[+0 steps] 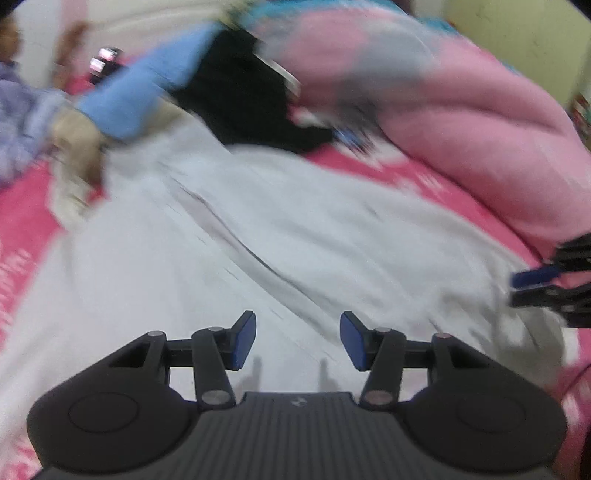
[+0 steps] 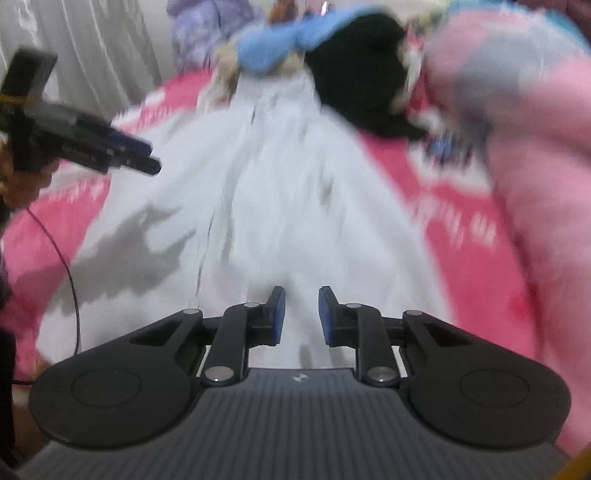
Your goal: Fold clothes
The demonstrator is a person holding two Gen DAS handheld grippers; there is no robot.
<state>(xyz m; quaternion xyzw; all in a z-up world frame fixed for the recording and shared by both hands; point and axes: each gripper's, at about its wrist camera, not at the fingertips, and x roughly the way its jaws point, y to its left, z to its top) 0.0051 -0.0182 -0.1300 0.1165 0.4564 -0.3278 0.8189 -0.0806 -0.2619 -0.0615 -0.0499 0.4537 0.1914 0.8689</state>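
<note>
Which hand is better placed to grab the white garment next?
Left, marginally: the left gripper hangs over the white garment with fingers wider apart; the right gripper is empty too, its gap narrower.

A pink bedspread [image 2: 476,236] lies before pale curtains [image 2: 92,51].

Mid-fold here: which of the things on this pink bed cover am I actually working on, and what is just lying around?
In the job:
white garment, spread flat
left gripper, open, empty
right gripper, open, empty

Lying about:
black garment
blue garment
pink blanket
lilac cloth
</note>
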